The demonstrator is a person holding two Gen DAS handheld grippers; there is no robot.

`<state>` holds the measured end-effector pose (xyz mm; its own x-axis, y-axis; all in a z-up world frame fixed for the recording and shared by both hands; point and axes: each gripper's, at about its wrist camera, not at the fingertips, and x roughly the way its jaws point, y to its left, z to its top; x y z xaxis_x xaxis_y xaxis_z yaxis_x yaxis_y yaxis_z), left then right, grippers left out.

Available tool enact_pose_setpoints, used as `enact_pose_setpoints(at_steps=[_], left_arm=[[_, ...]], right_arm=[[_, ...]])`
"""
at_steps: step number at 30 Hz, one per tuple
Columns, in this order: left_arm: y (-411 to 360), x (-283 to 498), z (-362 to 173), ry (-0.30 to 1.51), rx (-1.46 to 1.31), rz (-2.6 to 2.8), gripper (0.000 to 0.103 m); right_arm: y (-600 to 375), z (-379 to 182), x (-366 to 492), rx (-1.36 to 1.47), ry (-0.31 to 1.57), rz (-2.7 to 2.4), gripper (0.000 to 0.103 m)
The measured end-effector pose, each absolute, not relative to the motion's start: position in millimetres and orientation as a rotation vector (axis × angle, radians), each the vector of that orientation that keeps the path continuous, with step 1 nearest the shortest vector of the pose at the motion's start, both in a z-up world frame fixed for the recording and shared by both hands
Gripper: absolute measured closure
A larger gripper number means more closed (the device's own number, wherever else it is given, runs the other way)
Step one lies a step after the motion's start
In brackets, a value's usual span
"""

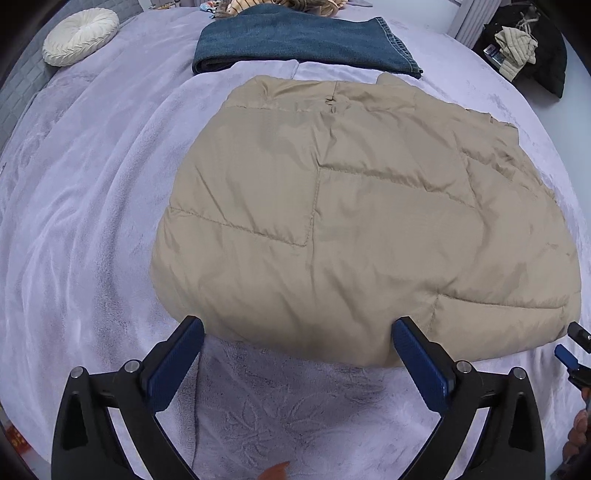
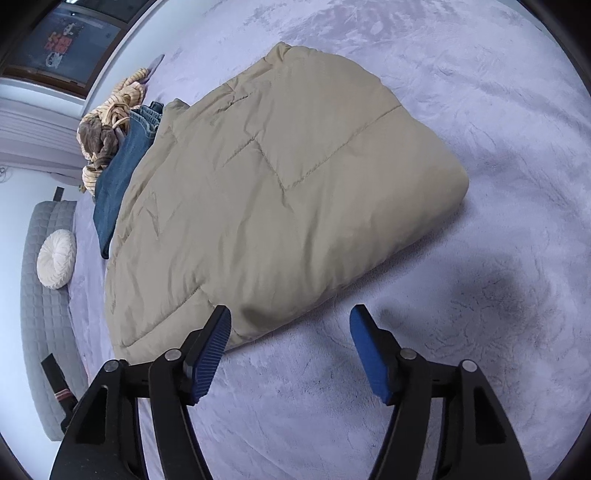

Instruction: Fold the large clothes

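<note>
A tan quilted puffer jacket (image 1: 351, 221) lies folded into a rough rectangle on the lavender bed cover (image 1: 92, 221). It also shows in the right wrist view (image 2: 266, 192). My left gripper (image 1: 297, 326) is open and empty, its blue pads just at the jacket's near edge. My right gripper (image 2: 290, 317) is open and empty, hovering by the jacket's near corner above the bed cover (image 2: 480, 147). The right gripper's tip shows at the right edge of the left wrist view (image 1: 576, 350).
Folded blue jeans (image 1: 295, 40) lie beyond the jacket, with a striped garment pile (image 2: 110, 122) behind them. A round cream pillow (image 1: 79, 35) sits at the far left by a grey quilted headboard (image 2: 40, 302). A dark bag with cloth (image 1: 528, 48) stands off the bed's far right.
</note>
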<state>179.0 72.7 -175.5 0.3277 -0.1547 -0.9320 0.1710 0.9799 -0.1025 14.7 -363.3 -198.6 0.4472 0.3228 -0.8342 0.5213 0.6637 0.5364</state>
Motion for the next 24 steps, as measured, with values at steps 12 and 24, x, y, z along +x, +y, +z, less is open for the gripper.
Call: enact_pose_setpoints(at_steps=[12,24], left_arm=[[110,180,-197,1.222,-0.261,-0.239,0.0],[143,207,-239,1.228,-0.698,-0.389,0.0]], right_arm=[[-381,-224,14,1.082,1.023,-0.122,0.015],[-379,-244,48,1.293,0.928,-0.016,0.0]])
